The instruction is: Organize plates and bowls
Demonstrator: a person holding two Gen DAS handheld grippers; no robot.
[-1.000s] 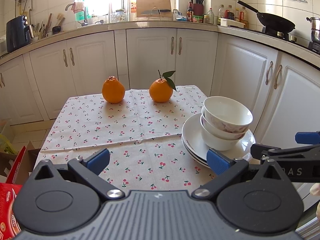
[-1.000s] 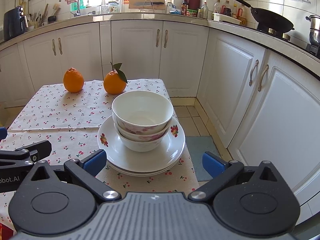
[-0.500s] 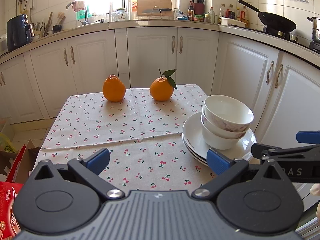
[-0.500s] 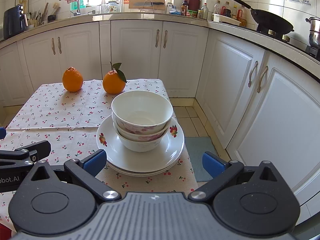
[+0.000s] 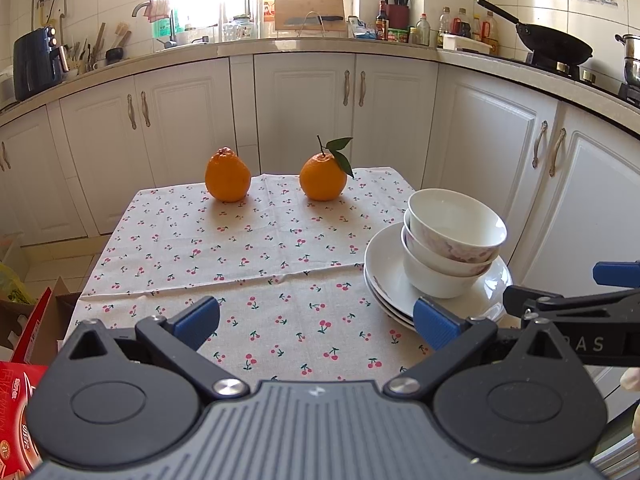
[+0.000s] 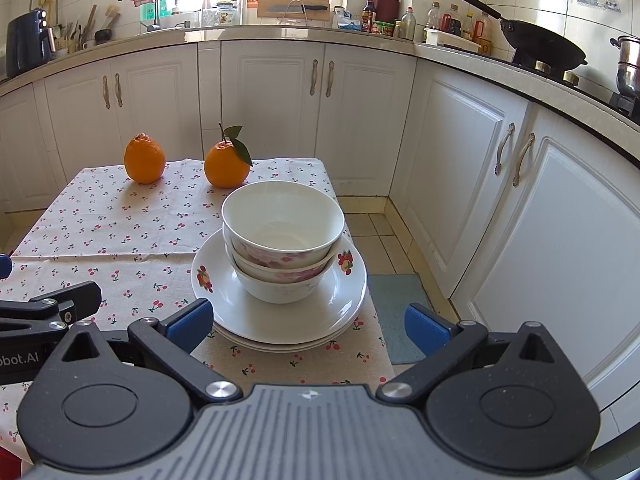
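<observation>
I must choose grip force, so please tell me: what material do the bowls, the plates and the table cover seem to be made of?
Bowls: probably glazed ceramic or porcelain; glossy white, window glare inside, pink floral print outside.
Plates: seemingly the same glazed ceramic; shiny rim, painted fruit motifs.
Tablecloth: woven fabric, perhaps cotton or linen; matte, creased, cherry print.

We cannot count the white floral-rimmed plates (image 6: 224, 300) stacked under the nested white bowls (image 6: 282, 240), since only their overlapping edges show and the bowls cover their centres. The red printed cardboard box (image 5: 16, 408) is cut off by the left edge, its lettering unreadable. Labels on the countertop bottles (image 6: 436, 20) are too small to read.
</observation>
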